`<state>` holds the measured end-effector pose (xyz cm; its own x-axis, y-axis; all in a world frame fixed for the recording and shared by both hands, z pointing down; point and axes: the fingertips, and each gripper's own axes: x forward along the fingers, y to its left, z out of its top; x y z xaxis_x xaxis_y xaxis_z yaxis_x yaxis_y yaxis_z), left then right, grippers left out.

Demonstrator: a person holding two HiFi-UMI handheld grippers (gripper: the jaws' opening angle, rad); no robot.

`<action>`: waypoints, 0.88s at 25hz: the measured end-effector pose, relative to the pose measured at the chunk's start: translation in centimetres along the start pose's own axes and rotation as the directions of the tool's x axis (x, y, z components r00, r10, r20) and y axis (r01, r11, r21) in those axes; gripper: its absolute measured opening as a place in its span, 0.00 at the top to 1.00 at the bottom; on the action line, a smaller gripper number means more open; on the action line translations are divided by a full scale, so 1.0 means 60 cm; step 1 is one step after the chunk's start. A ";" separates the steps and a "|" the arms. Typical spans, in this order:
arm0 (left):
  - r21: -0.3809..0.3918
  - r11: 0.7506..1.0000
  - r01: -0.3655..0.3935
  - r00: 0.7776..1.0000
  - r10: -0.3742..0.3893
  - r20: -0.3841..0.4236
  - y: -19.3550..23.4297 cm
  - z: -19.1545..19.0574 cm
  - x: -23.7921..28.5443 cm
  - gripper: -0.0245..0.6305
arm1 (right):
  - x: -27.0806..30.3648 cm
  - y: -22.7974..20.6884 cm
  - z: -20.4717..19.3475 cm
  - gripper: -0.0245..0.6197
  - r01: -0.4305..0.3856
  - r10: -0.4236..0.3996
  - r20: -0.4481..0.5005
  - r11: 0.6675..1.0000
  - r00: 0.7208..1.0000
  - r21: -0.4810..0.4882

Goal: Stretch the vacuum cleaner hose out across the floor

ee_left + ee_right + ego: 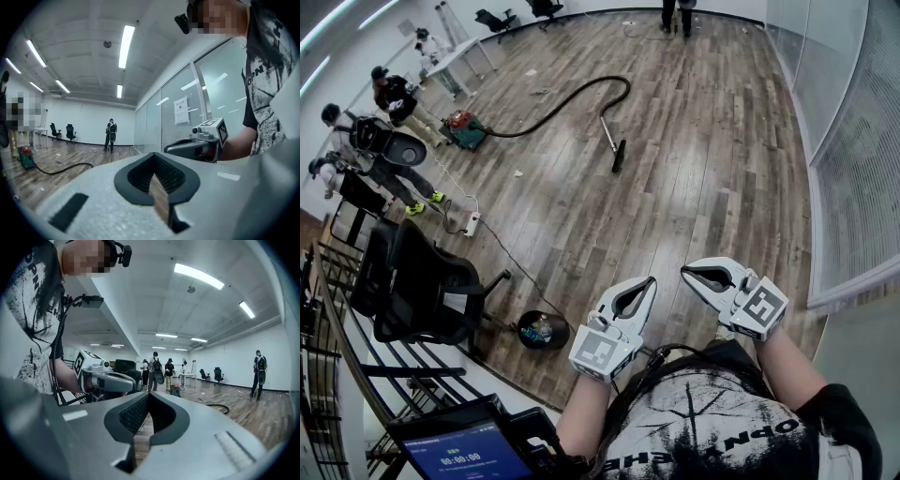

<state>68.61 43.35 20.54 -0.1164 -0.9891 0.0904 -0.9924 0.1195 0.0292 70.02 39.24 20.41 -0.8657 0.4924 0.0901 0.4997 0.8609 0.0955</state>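
- Bare wooden floor (703,178) lies open from the near middle to the far wall.
- A glass wall (853,141) closes the right side.
- An office chair (417,281) and a round black bin (544,330) block the near left.
- A cable (511,261) and power strip (472,223) cross the left floor.
- The hose (572,98) curves across the far middle.
- People (389,141) crowd the far left.
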 end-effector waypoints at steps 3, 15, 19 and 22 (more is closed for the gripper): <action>0.017 1.000 0.013 1.000 -0.013 -0.005 -0.006 0.002 0.004 0.96 | 0.001 0.000 0.004 0.95 0.000 0.000 0.004 1.000 1.000 0.002; 0.001 1.000 0.007 1.000 -0.007 -0.008 -0.003 0.002 0.004 0.96 | 0.008 0.006 0.005 0.95 -0.020 0.020 0.011 1.000 1.000 0.017; 0.002 1.000 0.012 1.000 -0.012 -0.006 -0.005 -0.003 0.005 0.96 | 0.008 0.014 0.016 0.95 -0.045 0.044 0.010 0.987 0.999 0.155; 0.022 1.000 0.017 1.000 -0.017 -0.014 -0.012 -0.003 0.007 0.96 | 0.007 0.022 0.010 0.95 -0.072 0.069 0.024 0.983 0.997 0.171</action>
<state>69.31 42.85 20.72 -0.0989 -0.9897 0.1034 -0.9949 0.1004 0.0089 70.29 40.65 19.97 -0.8297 0.5535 0.0725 0.5482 0.8323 -0.0819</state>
